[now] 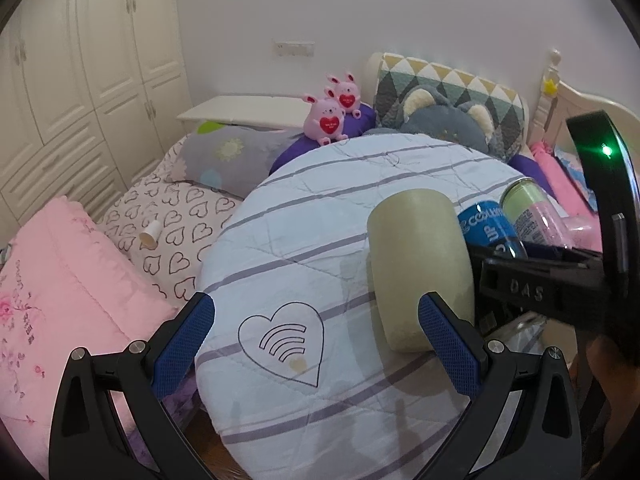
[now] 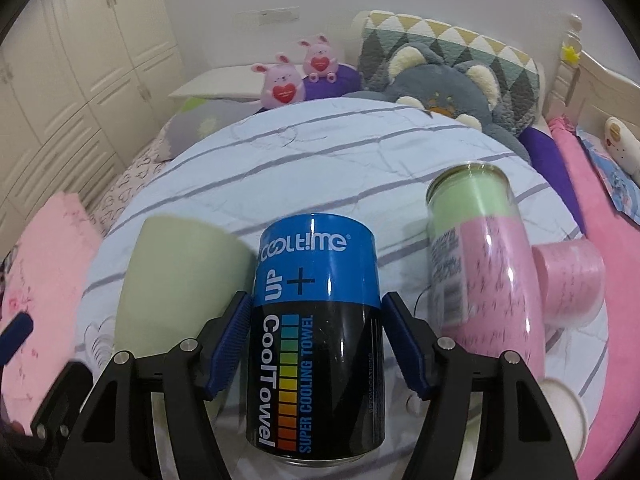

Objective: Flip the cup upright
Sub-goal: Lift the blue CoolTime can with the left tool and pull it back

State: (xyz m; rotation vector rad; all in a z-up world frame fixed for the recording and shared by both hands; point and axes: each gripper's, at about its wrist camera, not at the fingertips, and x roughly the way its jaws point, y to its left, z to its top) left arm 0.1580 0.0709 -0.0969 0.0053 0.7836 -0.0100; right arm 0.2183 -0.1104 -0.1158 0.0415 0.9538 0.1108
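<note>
A pale green cup (image 1: 418, 264) lies on its side on the round striped-cloth table (image 1: 312, 208); it also shows in the right wrist view (image 2: 176, 288), left of the can. My left gripper (image 1: 316, 330) is open and empty, its right finger just in front of the cup. My right gripper (image 2: 316, 336) is shut on a blue and black CoolTowel can (image 2: 316, 336), which it holds tilted; the can also shows in the left wrist view (image 1: 492, 228).
A clear tube with green and pink towels (image 2: 484, 256) lies tilted right of the can, with a pink cup (image 2: 572, 280) beside it. A bed with pink quilt (image 1: 52, 300), pillows and plush toys (image 1: 326, 118) surrounds the table. A white cap (image 2: 560, 412) lies at right.
</note>
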